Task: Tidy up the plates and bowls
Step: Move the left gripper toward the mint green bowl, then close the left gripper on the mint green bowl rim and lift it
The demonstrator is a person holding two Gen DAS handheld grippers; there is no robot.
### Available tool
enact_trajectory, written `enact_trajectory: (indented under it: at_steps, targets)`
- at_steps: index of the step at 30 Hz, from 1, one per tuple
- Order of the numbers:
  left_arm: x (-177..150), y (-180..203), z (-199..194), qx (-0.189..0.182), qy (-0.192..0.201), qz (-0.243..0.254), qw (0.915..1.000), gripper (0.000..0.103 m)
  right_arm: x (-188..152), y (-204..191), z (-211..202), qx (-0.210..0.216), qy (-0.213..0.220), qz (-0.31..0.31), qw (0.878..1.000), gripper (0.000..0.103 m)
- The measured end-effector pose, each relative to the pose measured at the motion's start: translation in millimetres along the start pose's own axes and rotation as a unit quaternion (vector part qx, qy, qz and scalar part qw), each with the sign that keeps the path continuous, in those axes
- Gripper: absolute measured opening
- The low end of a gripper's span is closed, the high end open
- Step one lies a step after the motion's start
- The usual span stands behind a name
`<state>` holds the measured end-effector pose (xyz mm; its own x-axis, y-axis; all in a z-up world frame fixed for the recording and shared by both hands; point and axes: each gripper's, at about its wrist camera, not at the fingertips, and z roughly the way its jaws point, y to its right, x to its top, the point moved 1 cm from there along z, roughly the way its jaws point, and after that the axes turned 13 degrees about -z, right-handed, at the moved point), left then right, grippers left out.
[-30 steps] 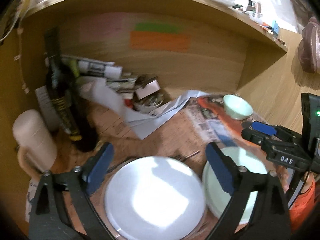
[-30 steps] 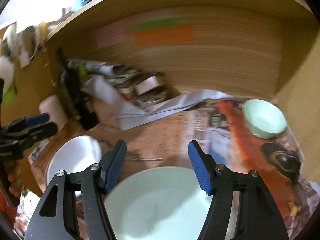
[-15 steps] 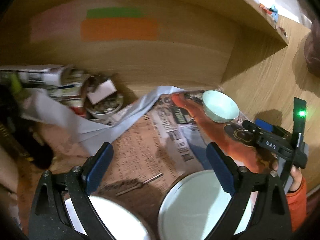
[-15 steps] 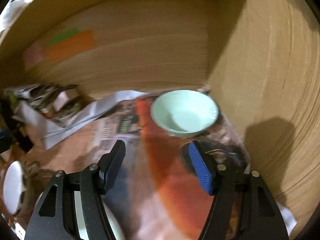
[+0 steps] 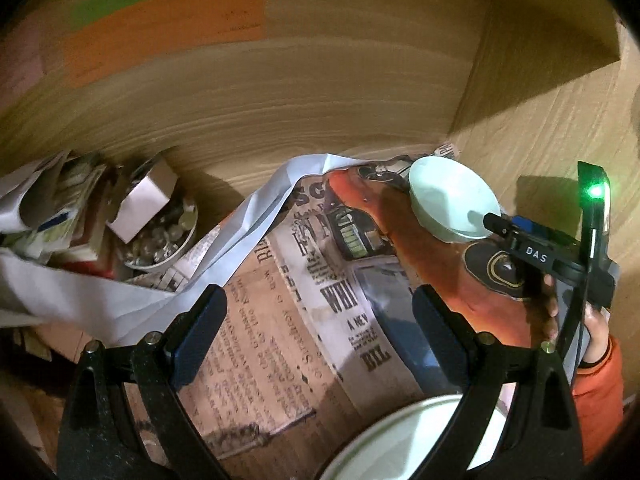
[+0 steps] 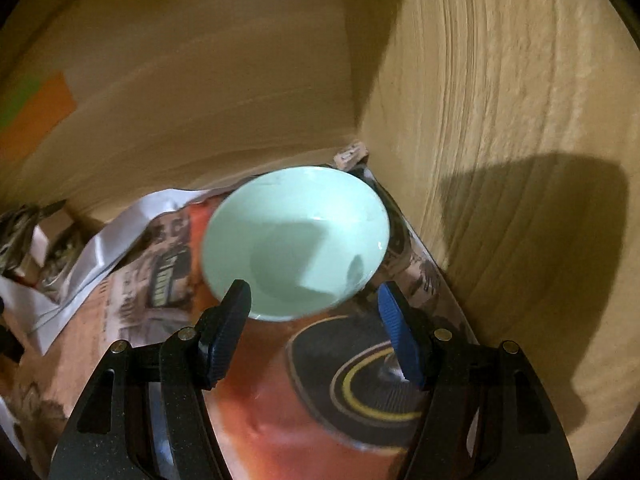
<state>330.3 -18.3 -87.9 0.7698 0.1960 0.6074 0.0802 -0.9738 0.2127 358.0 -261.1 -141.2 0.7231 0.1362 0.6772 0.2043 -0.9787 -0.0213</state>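
Note:
A pale green bowl sits on newspaper in the back right corner of the wooden shelf; it also shows in the left wrist view. My right gripper is open and empty, its jaws just in front of the bowl's near rim; from the left wrist view I see it from the side. My left gripper is open and empty above the newspaper. The rim of a pale green plate shows at the bottom of the left wrist view.
Newspaper lines the shelf floor. A white paper strip lies across it. Clutter with a small box and a round tin fills the back left. The right side wall is close to the bowl.
Both grippers swung right and forward. The white plate left the left view and the green plate slid to its bottom edge. The right gripper closed in on the green bowl.

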Motion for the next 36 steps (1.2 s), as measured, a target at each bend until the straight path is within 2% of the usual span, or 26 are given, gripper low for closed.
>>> enact_trajectory:
  at_steps: [3,5,9,11,18,23,31,34,36]
  targets:
    - [7,0,10,-0.005,-0.004,0.000,1.0000,0.095,-1,10,13,0.005,-0.018,0.017,1.000,0.060]
    - [11,2,18,-0.003,-0.006,0.003,1.0000,0.095,-2,17,21,0.018,-0.028,0.032,0.999,0.049]
    - [16,7,35,0.003,-0.022,0.011,0.9997,0.095,-6,27,28,0.029,-0.039,0.040,0.998,0.042]
    - [18,9,40,0.000,-0.025,0.012,0.9996,0.095,-7,28,32,0.018,-0.043,0.030,0.998,0.034]
    - [21,19,54,0.005,-0.028,0.030,0.9991,0.095,-5,23,31,-0.002,-0.039,-0.010,0.999,0.029]
    - [22,26,63,0.005,-0.034,0.043,0.9985,0.095,-5,17,28,0.056,-0.039,-0.026,0.997,0.027]
    - [26,24,84,0.019,-0.048,0.036,0.9980,0.095,-18,-17,10,0.125,-0.046,-0.110,0.985,0.026]
    - [26,24,92,0.025,-0.056,0.036,0.9975,0.087,-22,-31,5,0.147,-0.048,-0.129,0.979,0.026]
    - [25,24,100,0.026,-0.069,0.042,0.9964,0.074,-22,-38,9,0.154,-0.049,-0.135,0.978,0.026]
